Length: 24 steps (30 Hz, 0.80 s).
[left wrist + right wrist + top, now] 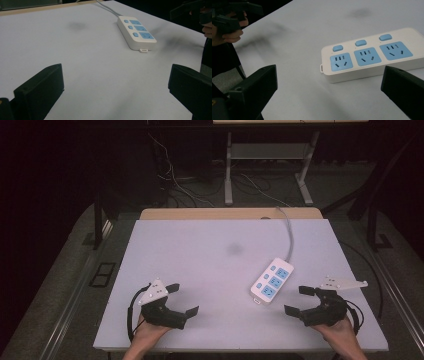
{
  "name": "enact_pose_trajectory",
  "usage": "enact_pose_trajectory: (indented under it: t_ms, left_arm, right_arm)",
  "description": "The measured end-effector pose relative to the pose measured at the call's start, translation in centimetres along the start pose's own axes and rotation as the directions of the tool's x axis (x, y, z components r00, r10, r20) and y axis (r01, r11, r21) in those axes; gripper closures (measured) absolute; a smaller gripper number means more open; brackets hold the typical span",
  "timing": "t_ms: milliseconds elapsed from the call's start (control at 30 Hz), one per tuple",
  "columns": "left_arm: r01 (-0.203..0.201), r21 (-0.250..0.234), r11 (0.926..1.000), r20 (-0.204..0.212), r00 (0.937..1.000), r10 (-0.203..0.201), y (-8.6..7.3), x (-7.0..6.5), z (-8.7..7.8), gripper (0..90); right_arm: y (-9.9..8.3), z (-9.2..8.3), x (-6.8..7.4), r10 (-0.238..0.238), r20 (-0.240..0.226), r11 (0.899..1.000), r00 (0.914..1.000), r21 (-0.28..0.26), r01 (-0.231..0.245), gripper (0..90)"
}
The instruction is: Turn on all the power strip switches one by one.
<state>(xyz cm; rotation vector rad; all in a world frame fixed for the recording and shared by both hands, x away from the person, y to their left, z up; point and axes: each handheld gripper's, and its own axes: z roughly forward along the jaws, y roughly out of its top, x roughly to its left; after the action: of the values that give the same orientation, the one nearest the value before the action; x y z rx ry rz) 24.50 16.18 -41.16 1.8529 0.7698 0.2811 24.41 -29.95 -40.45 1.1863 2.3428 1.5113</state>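
Beyond the tongs a white table [200, 245] ends at a wooden edge [230, 213]. Farther off, loose cables [175, 180] and a grey metal stand [267, 155] occupy the dark floor.

Power strip [272, 281] on table [200, 265], right half.

White table [210, 270]; white power strip [272, 281] with blue sockets lying right of centre, cord [289, 232] trailing to far edge.

Left black two-jaw hand-held gripper [179, 299]: matte black body, blocky flat-faced jaws, grey three-cornered plate on top, black cable looping off its left side. Right black two-jaw hand-held gripper [301, 300]: same black build, grey plate at its far right, black cable at its right. Forearms bare, no sleeves visible. Small round hole in each left jaw's top face.
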Motion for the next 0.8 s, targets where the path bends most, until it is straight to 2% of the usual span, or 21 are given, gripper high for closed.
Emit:
enact_pose_trajectory:
  t_ms: [400,800]
  left_arm:
    - [0.014,-0.006,0.9999,0.006,0.9999,-0.014,-0.14,0.15,-0.30,0.0]
    - [0.023,-0.006,0.9997,0.004,0.9997,-0.023,-0.29,0.21,-0.30,0.0]
  right_arm:
    - [-0.09,-0.31,-0.28,0.017,-0.013,1.000,0.9998,0.004,-0.016,0.4]
    - [-0.05,-0.11,-0.36,0.026,-0.016,0.999,0.9995,0.037,-0.025,0.5]
